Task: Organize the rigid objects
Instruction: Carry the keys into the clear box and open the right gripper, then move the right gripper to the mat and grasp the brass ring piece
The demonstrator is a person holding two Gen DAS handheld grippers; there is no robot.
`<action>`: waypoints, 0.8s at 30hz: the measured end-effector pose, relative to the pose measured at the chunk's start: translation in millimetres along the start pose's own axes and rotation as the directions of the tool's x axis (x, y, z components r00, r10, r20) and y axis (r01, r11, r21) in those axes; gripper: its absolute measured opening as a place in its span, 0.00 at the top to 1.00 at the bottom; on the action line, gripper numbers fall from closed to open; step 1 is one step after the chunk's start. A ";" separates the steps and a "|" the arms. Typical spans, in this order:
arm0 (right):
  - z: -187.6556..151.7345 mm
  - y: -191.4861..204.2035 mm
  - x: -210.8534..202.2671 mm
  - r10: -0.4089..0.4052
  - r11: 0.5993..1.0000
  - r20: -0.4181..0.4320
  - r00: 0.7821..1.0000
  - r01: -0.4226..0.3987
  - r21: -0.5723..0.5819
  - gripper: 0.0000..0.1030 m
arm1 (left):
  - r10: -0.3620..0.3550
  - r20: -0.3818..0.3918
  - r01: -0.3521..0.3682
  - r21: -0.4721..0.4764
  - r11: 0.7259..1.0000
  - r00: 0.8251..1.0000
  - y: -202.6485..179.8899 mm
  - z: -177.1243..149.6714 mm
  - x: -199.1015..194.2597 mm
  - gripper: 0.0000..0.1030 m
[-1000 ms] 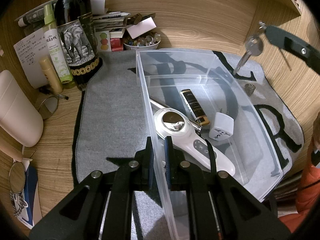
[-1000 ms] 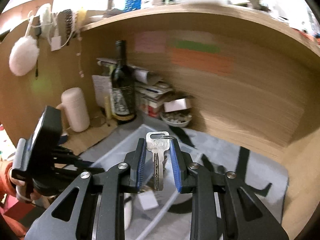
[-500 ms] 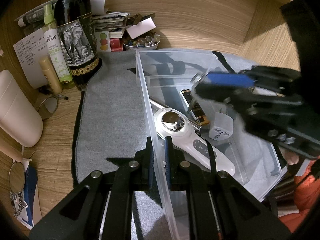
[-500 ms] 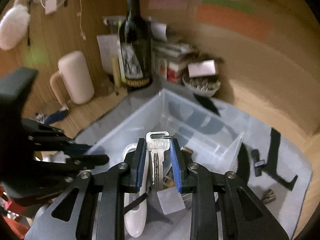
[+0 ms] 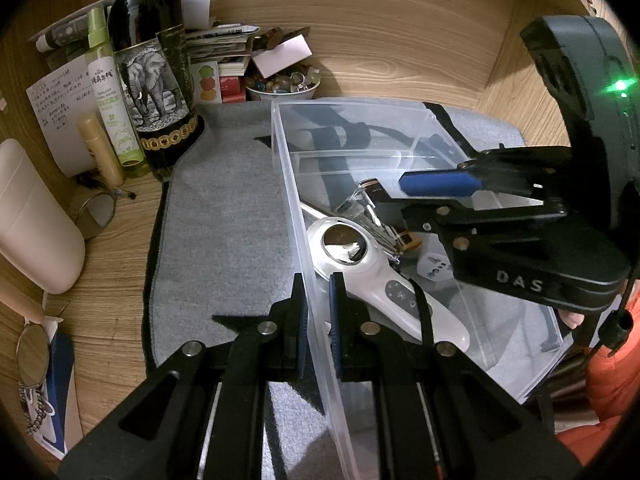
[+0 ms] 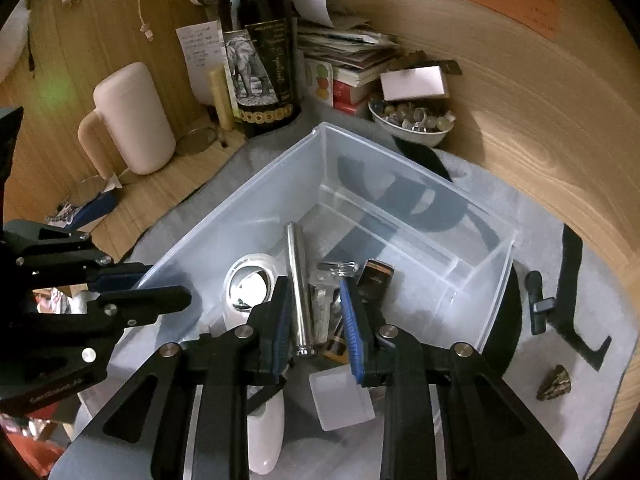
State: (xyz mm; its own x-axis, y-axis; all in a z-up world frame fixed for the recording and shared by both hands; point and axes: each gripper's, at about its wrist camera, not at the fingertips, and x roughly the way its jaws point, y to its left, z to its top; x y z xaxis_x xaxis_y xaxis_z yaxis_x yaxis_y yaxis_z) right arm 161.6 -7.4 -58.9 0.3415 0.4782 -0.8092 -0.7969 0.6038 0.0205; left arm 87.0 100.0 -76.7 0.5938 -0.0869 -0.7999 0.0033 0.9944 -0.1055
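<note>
A clear plastic bin (image 5: 288, 184) stands on a grey mat (image 5: 224, 216). My left gripper (image 5: 317, 312) is shut on the bin's near side wall. My right gripper (image 6: 316, 312) is open above the bin's inside (image 6: 400, 184). The silver key (image 6: 326, 300) lies loose between its jaws, over a metal rod (image 6: 298, 280) and a black-gold lighter (image 6: 374, 278). A white handheld device (image 5: 384, 284) and a white plug adapter (image 6: 340, 400) also lie in the bin. The right gripper shows in the left wrist view (image 5: 400, 200).
A dark wine bottle (image 5: 152, 80), a green spray bottle (image 5: 112, 96), a cream jug (image 6: 132, 120), papers and a bowl of beads (image 6: 412, 120) stand at the back. A small black clip (image 6: 538, 306) and a cone-shaped object (image 6: 554, 384) lie on the mat to the right.
My right gripper has come down into the bin and opened, and the key has dropped from it among the objects. The left gripper has kept its hold on the bin wall.
</note>
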 end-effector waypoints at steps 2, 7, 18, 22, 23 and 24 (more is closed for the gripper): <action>-0.3 -0.4 -3.5 -0.008 1.000 0.014 1.000 0.008 -0.002 0.63 | 0.000 0.000 0.000 -0.001 1.000 1.000 0.7 -0.1 0.0 0.91; 1.0 -1.8 -17.3 -0.020 1.000 0.061 0.998 0.020 0.006 0.60 | 0.000 -0.001 0.000 0.001 1.000 1.000 0.0 0.0 0.0 0.91; -0.9 -27.7 -78.0 -0.126 0.991 0.224 0.967 0.111 0.076 0.45 | 0.000 0.000 0.000 0.000 1.000 1.000 0.4 -0.3 0.1 0.91; -6.7 -49.5 -97.1 -0.192 0.977 0.257 0.947 0.161 0.137 0.45 | 0.001 0.000 -0.001 0.000 1.000 1.000 1.2 -0.8 0.1 0.91; -8.3 -54.8 -100.3 -0.205 0.974 0.259 0.944 0.169 0.153 0.45 | 0.001 0.000 -0.001 0.001 1.000 1.000 1.6 -0.9 0.0 0.91; -10.6 -61.6 -103.5 -0.222 0.968 0.260 0.940 0.181 0.173 0.45 | 0.000 0.000 0.000 -0.001 1.000 1.000 1.0 -0.6 0.2 0.91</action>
State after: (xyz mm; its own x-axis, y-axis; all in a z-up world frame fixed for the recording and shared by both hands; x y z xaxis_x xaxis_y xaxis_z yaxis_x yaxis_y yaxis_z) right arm 170.0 -100.8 17.3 0.6274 0.4814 -0.6120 -0.6236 0.7814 -0.0247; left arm 86.6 100.9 -77.3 0.5936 -0.0871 -0.8000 0.0029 0.9944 -0.1060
